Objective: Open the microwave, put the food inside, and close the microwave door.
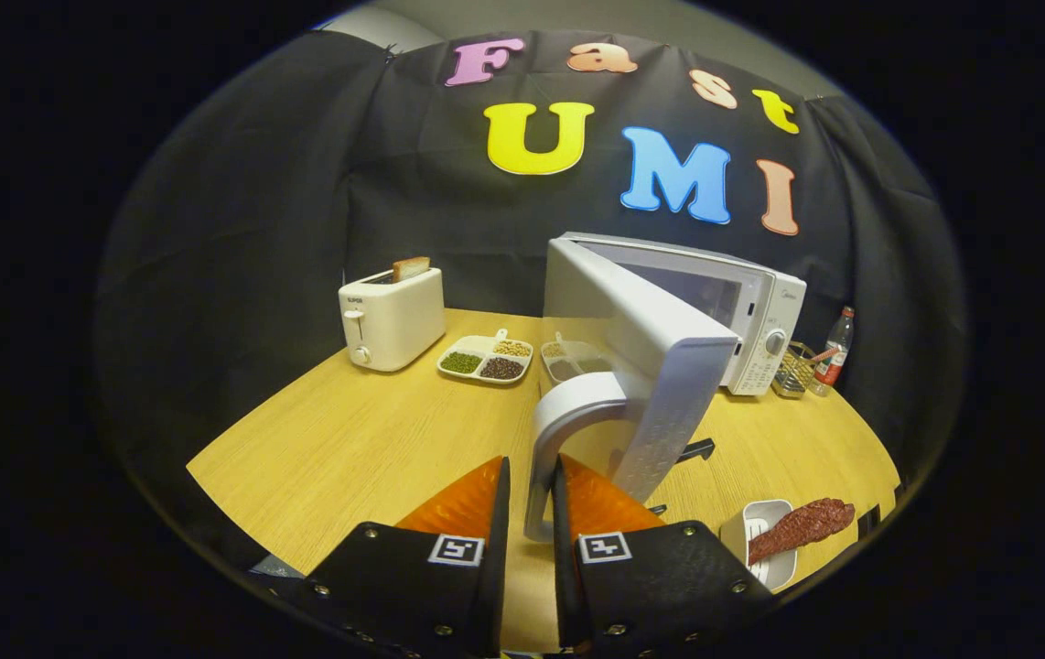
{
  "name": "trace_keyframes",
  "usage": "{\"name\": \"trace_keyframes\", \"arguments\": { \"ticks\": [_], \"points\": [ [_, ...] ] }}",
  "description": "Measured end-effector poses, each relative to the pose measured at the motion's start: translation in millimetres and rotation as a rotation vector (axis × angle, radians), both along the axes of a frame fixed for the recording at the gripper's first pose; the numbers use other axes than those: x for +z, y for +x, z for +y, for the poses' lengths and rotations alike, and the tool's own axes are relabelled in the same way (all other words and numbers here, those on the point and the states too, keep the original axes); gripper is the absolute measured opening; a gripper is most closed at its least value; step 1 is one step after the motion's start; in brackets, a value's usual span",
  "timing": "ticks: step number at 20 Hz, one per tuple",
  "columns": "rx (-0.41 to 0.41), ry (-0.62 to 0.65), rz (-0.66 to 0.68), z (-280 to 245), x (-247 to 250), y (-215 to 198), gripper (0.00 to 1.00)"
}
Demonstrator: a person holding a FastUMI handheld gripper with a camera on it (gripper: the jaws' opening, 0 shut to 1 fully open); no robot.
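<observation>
You are pinching the door handle (568, 430) with the gripper (532, 485), the microwave (751, 311) door already swinging open, while the food (802, 526) is waiting in its dish (765, 558) beside your fingers.

One microwave (751, 311), one toaster (392, 318) (one bread slice (410, 267) in it), two divided trays (486, 357), one bottle (835, 351)

The one camera rides on the hand-held gripper (532, 485), looking forward along its fingers and slightly down over the bench (349, 439). It sits very close to the microwave door handle (568, 430), facing the booth's back wall beyond.
</observation>
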State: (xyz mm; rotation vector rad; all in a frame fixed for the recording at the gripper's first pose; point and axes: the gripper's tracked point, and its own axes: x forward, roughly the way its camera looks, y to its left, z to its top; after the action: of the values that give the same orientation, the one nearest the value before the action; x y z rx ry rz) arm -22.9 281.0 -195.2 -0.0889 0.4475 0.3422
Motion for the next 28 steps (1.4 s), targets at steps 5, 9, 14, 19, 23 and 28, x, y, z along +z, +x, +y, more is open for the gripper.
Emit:
{"name": "trace_keyframes", "arguments": {
  "ticks": [5,9,14,19,23,28],
  "points": [
    [0.038,-0.02,0.026,-3.0,0.2,-3.4,0.24],
    [0.151,0.077,0.062,16.1,5.7,-26.9,0.24],
    [0.351,0.186,0.02,23.7,40.0,-59.9,0.24],
    [0.357,0.265,-0.108,-10.6,79.2,-61.7,0.77],
    [0.263,0.235,-0.152,-58.2,86.2,-48.1,1.0],
    [0.135,0.204,-0.131,-121.8,75.5,-33.0,1.0]
  ]
}}
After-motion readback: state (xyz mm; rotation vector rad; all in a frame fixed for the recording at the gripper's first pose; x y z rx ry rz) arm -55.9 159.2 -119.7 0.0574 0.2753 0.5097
